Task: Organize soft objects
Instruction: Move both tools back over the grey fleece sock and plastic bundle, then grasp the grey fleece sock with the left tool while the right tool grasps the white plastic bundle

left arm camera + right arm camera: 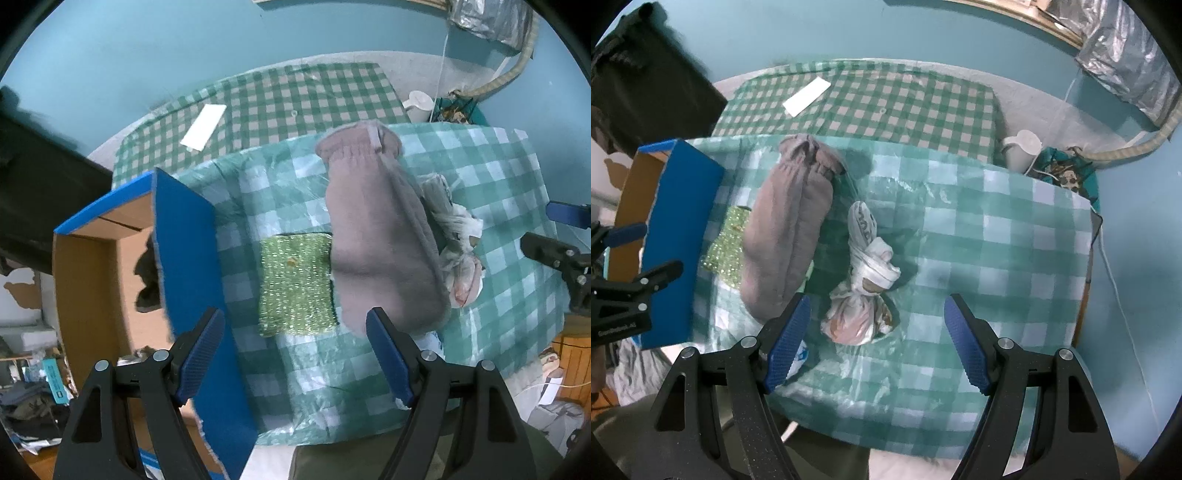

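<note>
Left tongs (295, 354) spread wide apart, clamped on nothing, hovering above the near edge of the desk (509, 192) with its green-and-white checked plastic cover. Just ahead between the blue pads, a glittery green scrub pad (295, 284) lying flat on the cover, right edge tucked under a mauve fleece bundle (380, 236) stretched lengthwise away from the camera, gathered cuff at the far end. Beside the fleece on its right, a knotted white plastic bag (866, 288), touching or nearly touching it in the left wrist view, slightly apart in the right wrist view. At the desk's left edge, a cardboard box (92, 266) with blue outer faces, open, something dark inside, too unclear to name. Right tongs (875, 343) likewise wide apart and gripping nothing, held over the near edge with the knotted bag just ahead between the pads. Behind the desk, a second checked surface (886, 107) carrying a white card (807, 96); a white jug (1023, 147) at the far right.
</note>
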Demonstrator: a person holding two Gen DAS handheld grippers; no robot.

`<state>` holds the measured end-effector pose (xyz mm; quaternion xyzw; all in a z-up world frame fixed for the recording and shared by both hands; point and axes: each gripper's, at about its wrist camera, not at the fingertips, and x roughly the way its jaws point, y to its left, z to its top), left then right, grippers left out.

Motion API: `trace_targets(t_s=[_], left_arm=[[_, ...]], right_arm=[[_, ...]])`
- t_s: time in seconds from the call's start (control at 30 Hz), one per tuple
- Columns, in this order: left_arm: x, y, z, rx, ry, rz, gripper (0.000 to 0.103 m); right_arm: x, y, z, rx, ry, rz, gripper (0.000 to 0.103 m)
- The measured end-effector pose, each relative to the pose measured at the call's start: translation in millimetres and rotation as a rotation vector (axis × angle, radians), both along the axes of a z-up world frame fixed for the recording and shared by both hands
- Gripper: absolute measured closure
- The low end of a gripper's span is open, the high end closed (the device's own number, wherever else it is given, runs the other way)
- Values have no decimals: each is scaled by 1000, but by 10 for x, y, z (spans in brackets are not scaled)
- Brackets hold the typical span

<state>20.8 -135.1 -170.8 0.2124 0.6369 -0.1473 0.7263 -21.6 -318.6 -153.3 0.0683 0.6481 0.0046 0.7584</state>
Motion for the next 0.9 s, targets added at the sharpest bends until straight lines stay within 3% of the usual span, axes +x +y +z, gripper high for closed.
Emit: trace_targets(t_s=[0.5, 0.77, 0.8, 0.9], left_arm=[[178, -204, -415, 6, 30, 36, 23], [209, -274, -470, -10, 55, 56, 23], [211, -286, -469, -11, 54, 55, 23], [216, -365, -447, -17, 55, 51, 23]], right_arm=[[188, 60, -704, -32, 56, 59, 28], [239, 51, -933, -37, 72, 59, 28], [239, 60, -945, -35, 72, 63, 30], [246, 80, -958, -4, 80, 80, 55]])
